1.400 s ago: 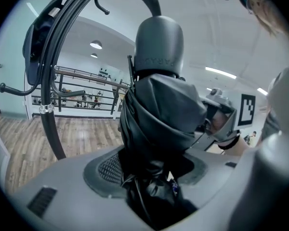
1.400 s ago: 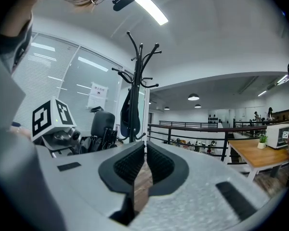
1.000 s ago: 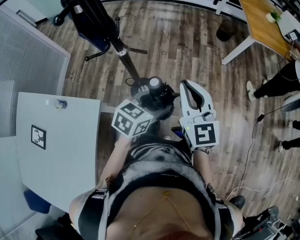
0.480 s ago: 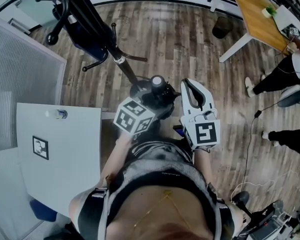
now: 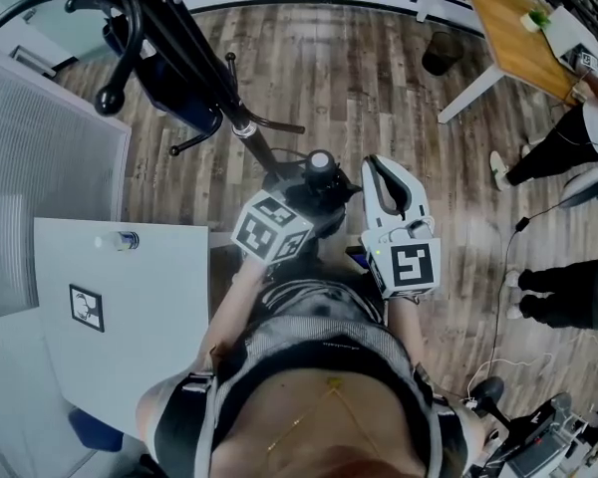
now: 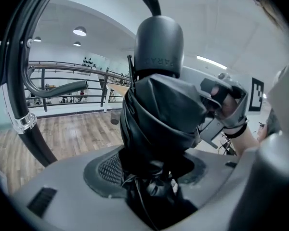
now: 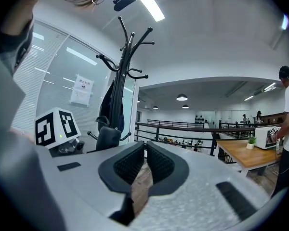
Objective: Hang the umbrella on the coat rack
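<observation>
Over the last second the coat rack (image 5: 194, 53) has grown in the upper left of the head view. Its pole reaches lower and one curled hook (image 5: 115, 98) now shows whole, while the white tabletop (image 5: 140, 297) at my left has slid down the picture. I read that as me walking in on the rack, so the carry is nearly over, and I judge the lift up to a hook to be the next step. My left gripper (image 5: 301, 210) sits just in front of my body, where it was a second ago. Its own view shows the jaws clamped on the folded black umbrella (image 6: 164, 105): the bundled fabric fills the gap between the pads, pressed from both sides. The rounded grey handle end (image 6: 159, 42) stands up above them. So the umbrella is in my left grip, roughly upright, close to the rack's pole but well apart from every hook. My right gripper (image 5: 379, 172) rides just beside it on the right, not touching it as far as I can tell. Its jaws are drawn almost together with nothing between them, and only a sliver of wood floor (image 7: 140, 189) shows through the gap. Past them, in that gripper's view, the rack's hooks rise ahead on the left.
</observation>
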### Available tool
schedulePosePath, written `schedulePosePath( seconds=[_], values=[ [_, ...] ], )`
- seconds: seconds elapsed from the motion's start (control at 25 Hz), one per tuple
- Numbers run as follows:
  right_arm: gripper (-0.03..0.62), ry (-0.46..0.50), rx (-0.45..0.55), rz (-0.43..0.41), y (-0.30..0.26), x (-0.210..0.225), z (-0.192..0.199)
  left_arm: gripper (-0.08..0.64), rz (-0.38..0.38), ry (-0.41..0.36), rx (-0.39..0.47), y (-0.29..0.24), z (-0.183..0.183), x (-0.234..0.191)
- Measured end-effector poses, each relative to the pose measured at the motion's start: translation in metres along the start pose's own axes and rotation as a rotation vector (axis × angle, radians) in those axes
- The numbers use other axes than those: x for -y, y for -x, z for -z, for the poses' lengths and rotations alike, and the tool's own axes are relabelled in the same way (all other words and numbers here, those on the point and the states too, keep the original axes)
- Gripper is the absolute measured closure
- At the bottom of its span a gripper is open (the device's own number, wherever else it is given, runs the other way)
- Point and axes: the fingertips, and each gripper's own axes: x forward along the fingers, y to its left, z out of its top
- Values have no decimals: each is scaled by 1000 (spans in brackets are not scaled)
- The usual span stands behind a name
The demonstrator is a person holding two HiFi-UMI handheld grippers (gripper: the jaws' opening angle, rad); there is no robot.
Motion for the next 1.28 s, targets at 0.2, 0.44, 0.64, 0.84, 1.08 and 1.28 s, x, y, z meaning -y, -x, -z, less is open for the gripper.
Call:
schedulePosePath(
  seconds=[0.2,0.44,0.64,0.84,1.08,1.28],
  values=[
    [562,-23,17,-21,-9,-11,-1,311,8,-8,-28,-1,6,-12],
    [531,-85,51,-50,-11,-19,-7,311,22,-22,-58,-4,13,-19],
    [516,-83,50,-75,-10,-27,-9,311,22,-8,-57,-5,16,-19],
    [481,-117,63,-158,-13,-37,-11,311,12,11,-51,-9,16,-21],
    [426,-84,33,-266,-30,-46,-7,311,-17,26,-54,-15,12,-28],
    [411,-65,23,-332,-42,-54,-5,311,-46,47,-58,-18,11,-36]
  ],
)
